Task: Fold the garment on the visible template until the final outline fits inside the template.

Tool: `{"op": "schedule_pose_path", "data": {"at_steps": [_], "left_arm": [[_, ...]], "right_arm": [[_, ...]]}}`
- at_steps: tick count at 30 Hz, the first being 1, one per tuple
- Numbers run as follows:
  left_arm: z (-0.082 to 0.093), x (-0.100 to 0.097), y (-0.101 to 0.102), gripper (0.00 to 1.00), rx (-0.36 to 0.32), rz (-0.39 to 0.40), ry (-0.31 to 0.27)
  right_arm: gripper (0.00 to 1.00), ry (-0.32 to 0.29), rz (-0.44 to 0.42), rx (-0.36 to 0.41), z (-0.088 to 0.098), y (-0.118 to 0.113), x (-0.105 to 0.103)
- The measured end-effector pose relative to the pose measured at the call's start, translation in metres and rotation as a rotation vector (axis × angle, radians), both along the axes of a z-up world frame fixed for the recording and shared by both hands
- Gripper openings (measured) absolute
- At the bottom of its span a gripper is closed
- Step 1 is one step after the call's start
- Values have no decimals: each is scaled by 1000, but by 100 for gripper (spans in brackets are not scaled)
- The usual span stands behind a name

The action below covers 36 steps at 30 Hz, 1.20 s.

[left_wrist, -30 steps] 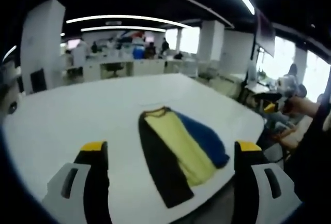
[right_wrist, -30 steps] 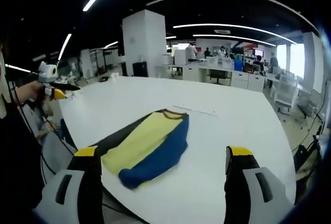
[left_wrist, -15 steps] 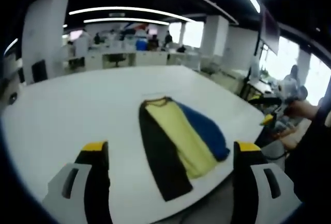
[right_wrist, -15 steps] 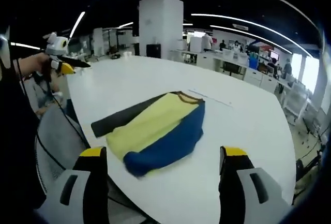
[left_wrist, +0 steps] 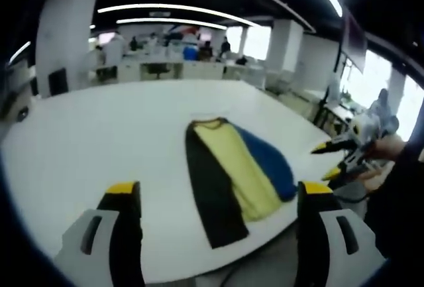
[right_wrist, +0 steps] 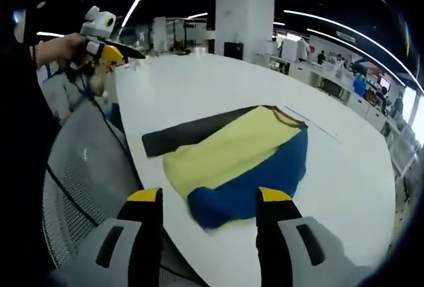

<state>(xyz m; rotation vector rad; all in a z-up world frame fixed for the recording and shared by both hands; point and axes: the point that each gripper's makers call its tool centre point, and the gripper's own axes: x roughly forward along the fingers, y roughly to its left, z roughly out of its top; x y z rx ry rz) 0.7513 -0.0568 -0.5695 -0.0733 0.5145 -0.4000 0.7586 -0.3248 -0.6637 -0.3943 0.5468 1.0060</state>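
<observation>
The garment (left_wrist: 232, 168) lies flat on the white table (left_wrist: 99, 134), folded lengthwise into a black strip, a yellow panel and a blue part, collar at the far end. My left gripper (left_wrist: 218, 191) hovers open short of the table's near edge, nothing between its jaws. In the right gripper view the garment (right_wrist: 232, 161) is seen from its hem end, blue fold nearest. My right gripper (right_wrist: 209, 195) is open with a narrow gap, empty, just short of the blue fold. The right gripper (left_wrist: 341, 154) also shows at the right of the left gripper view, and the left gripper (right_wrist: 109, 50) at the upper left of the right gripper view.
A faint thin line (right_wrist: 318, 126) runs on the table beyond the collar. A grey mesh chair (right_wrist: 79, 168) stands against the table edge near the hem. Desks, pillars and people fill the office behind. Wide bare tabletop lies on both sides of the garment.
The right gripper's jaws have drawn closer together, and its camera has come nearer the garment's hem end. The left gripper view has hardly shifted. The garment has not moved.
</observation>
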Motion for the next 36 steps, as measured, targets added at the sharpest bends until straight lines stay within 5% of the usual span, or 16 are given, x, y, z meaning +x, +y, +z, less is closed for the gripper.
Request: {"op": "schedule_pose_path", "data": {"at_steps": [17,36], "left_arm": [[-9,-11,7,91,-9,50,32],[-17,-8,12,90,-4,44,57]], "right_arm": [[30,37,127,-14,-29,30,-7],[25,106,206,-77,-74,51,-7]]}}
